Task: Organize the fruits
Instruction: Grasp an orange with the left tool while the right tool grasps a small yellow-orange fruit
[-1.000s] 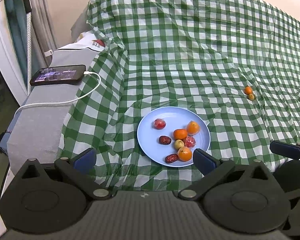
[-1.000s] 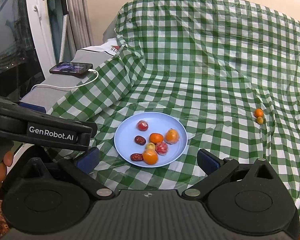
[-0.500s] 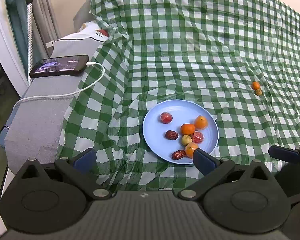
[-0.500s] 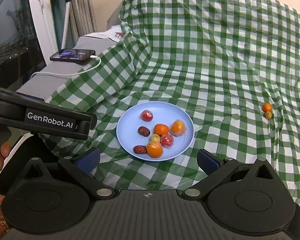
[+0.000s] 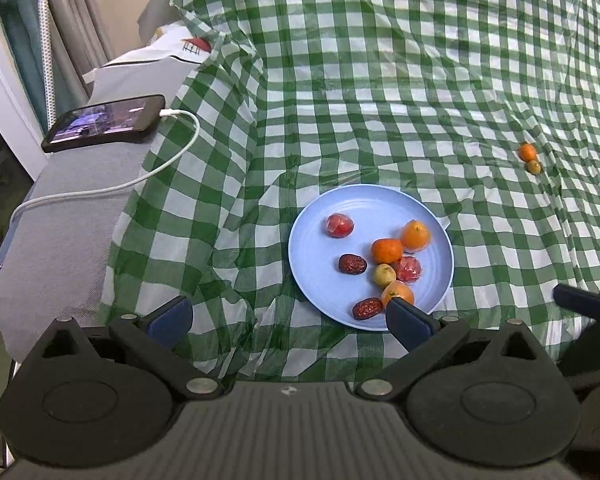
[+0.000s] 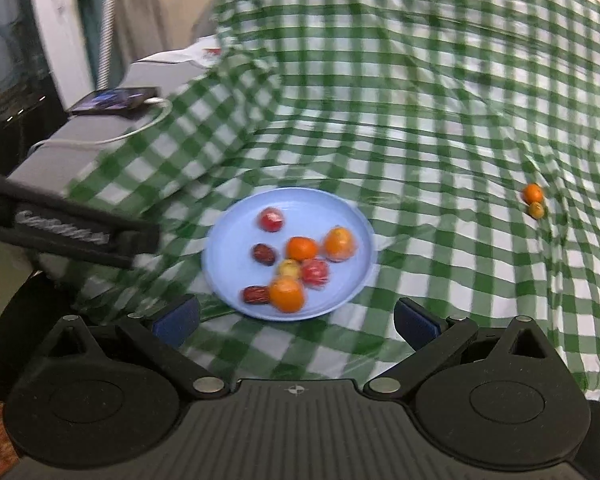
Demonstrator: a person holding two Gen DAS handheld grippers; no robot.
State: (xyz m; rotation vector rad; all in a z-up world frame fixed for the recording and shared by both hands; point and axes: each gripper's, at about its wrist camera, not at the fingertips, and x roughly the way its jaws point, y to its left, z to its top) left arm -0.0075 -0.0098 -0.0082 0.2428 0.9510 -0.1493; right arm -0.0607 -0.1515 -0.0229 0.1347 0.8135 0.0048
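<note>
A light blue plate (image 5: 324,272) (image 6: 228,256) lies on the green checked cloth and holds several small fruits: oranges, red wrapped ones, dark red dates and a yellowish one. Far to the right, a small orange (image 5: 527,151) (image 6: 533,192) and a greenish-yellow fruit (image 5: 534,167) (image 6: 536,210) lie together on the cloth. My left gripper (image 5: 288,318) hovers open near the plate's front edge, nothing between its fingers. My right gripper (image 6: 296,320) is open and empty too, just in front of the plate. The right wrist view is blurred.
A phone (image 5: 104,123) on a white charging cable (image 5: 112,186) rests on a grey surface (image 5: 60,240) at the left. The cloth is wrinkled and drapes over that edge. The left gripper's body (image 6: 68,232) shows at the left of the right wrist view.
Both grippers have moved forward toward the plate, which now looks larger and nearer in each view. The fruits have not moved. Both stay open.
</note>
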